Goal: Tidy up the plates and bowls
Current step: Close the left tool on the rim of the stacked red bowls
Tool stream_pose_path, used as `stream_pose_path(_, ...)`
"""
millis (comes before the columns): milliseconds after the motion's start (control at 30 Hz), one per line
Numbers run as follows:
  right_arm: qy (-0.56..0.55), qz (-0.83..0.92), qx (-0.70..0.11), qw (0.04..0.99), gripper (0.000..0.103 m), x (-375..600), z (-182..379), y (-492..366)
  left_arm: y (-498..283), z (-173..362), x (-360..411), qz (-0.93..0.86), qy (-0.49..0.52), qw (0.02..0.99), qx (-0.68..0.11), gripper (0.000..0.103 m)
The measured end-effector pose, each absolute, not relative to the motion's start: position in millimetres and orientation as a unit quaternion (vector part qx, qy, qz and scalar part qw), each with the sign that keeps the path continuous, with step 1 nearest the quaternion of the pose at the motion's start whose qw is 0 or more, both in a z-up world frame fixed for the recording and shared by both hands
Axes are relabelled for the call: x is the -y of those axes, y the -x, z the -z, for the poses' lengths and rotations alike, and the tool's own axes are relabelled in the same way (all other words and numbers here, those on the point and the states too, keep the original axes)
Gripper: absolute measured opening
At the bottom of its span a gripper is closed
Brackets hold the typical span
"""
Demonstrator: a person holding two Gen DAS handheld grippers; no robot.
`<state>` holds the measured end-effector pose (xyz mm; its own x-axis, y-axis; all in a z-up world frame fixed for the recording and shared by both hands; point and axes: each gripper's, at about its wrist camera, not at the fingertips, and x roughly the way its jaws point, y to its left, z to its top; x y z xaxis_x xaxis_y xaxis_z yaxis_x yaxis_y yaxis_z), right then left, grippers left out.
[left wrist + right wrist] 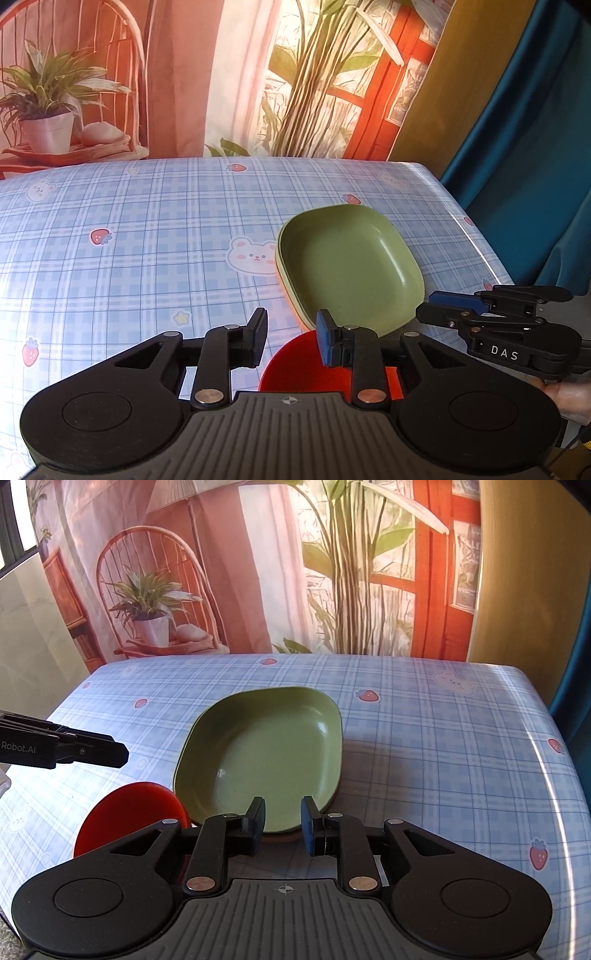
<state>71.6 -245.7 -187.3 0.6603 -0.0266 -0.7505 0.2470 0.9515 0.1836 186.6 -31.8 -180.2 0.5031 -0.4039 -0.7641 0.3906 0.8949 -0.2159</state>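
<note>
Right wrist: blue checked tablecloth (424,738) under green dish (266,753); curtain backdrop (258,572) behind.

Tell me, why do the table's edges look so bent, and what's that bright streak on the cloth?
Right wrist view: the fisheye lens bows the tablecloth; sunlight leaves a curved glare streak near its right edge, and the green dish casts a soft shadow rightward. Left wrist view: same bending, glare on the far right corner.

Blue plaid tablecloth (147,229), printed backdrop (295,572) behind, teal curtain (535,166) beside
</note>
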Motion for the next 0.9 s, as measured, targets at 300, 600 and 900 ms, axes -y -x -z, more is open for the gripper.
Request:
stream_pose_path(300,-0.153,0.052,-0.406,0.899,0.02,214.5,192.2,-69.1,-174.2,190.3,16.3,0.214,0.023,0.864,-0.455,0.03)
stream_pose_path(600,-0.174,0.04,-0.415,0.892,0.021,195.7,206.1,-68.5,-165.8,206.8,9.7,0.209,0.042,0.856,-0.471,0.03)
stream_pose_path(900,-0.194,0.035,-0.423,0.884,0.021,185.9,218.0,-66.0,-154.2,219.7,8.1,0.209,0.069,0.849,-0.481,0.03)
